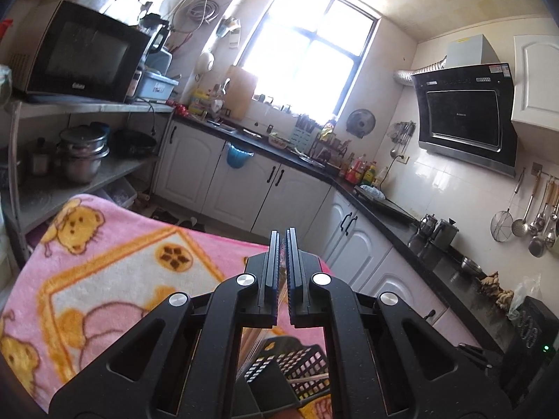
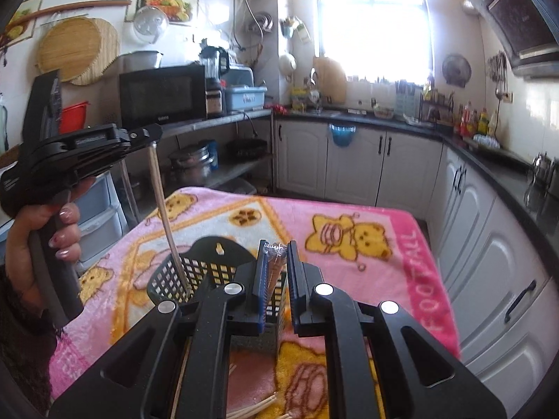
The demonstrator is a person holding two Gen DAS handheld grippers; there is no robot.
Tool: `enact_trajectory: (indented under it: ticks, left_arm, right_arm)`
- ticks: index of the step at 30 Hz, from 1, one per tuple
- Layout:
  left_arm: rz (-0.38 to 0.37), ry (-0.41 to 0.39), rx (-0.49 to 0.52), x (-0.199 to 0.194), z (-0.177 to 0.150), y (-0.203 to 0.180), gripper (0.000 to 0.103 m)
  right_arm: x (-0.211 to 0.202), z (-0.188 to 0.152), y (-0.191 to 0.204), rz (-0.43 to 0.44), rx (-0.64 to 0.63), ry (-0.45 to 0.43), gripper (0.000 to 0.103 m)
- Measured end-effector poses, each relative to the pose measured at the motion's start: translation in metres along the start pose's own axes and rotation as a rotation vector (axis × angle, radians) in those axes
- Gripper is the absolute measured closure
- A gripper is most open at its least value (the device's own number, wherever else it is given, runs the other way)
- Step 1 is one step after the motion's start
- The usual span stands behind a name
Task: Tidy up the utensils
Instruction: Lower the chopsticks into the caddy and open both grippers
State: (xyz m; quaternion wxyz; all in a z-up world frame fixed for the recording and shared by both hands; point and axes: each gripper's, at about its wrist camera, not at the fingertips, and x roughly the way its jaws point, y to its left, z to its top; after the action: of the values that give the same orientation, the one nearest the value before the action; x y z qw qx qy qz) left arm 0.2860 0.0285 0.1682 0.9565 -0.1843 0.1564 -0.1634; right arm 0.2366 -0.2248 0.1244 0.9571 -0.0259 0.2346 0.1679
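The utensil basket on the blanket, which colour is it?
Black, with a grid of holes; the basket shows best in the right wrist view.

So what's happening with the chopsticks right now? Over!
Left gripper shut on a chopstick, its end in the black basket. Right gripper shut on wrapped chopsticks above basket. Nothing blocking.

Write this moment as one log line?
left gripper: shut on chopstick, tip in black basket | right gripper: shut on wrapped chopsticks
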Motion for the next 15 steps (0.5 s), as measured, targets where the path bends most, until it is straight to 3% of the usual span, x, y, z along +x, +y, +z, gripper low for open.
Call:
enact_trajectory:
  ticks: [10, 15]
  left_arm:
    - [-0.006, 0.019, -0.016, -0.002, -0.031, 0.017, 0.101]
    - [0.002, 0.022, -0.03, -0.005, -0.038, 0.023, 0.101]
  right_arm:
    - [0.027, -0.016, -0.016, 0.015, 0.125, 0.045, 0.09]
    - [0.023, -0.022, -0.021, 0.005, 0.138, 0.034, 0.076]
